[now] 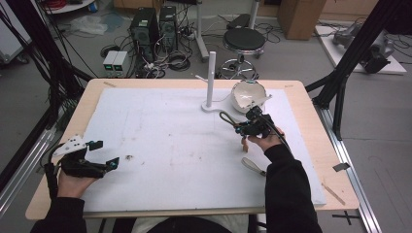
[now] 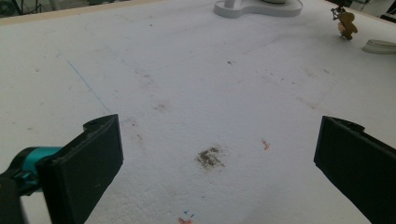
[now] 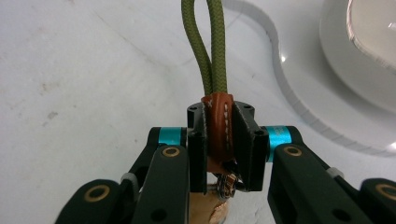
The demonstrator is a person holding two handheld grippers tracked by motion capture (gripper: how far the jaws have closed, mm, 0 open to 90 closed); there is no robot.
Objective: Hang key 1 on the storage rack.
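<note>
You grip the keychain (image 3: 218,126) in the right gripper (image 3: 219,144), lifted near the stand (image 1: 210,77) at the table's far edge; next, hang its loop there, left gripper (image 1: 104,154) idle, open.

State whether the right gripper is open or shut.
Shut: the right gripper clamps the keychain's brown leather tab.

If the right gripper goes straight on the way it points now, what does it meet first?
Probably the flat white base of the stand, which lies just ahead of the right gripper holding the brown leather keychain with the green cord loop; the white bowl sits beyond, though depth is unclear.
</note>
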